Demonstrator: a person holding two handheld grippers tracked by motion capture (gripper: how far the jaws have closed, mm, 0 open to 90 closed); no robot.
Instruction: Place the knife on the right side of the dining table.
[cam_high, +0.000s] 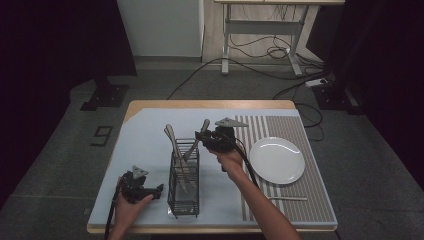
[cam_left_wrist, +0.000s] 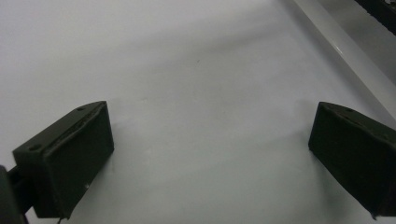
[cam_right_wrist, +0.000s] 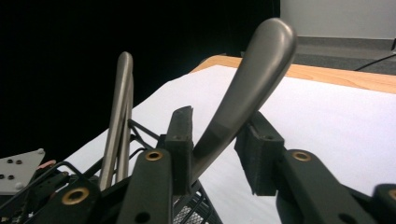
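We see the right gripper (cam_high: 206, 138) at a utensil handle (cam_high: 196, 141) leaning from the wire caddy (cam_high: 183, 182). The left gripper (cam_high: 150, 190) rests beside it.

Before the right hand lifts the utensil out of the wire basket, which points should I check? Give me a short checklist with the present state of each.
1. Right tongs around the grey metal utensil handle: ok, handle sits between the jaws.
2. Jaws closed firmly on it: not ok, a gap shows beside the right jaw.
3. Other grey metal utensils out of the lifting path: cannot tell, they lean close by in the black wire basket.
4. Left tongs free: ok, open over the pale blue mat.
5. Basket held steady: not ok, the left tongs rest beside it, apart.
6. Round white plate free to receive: ok.
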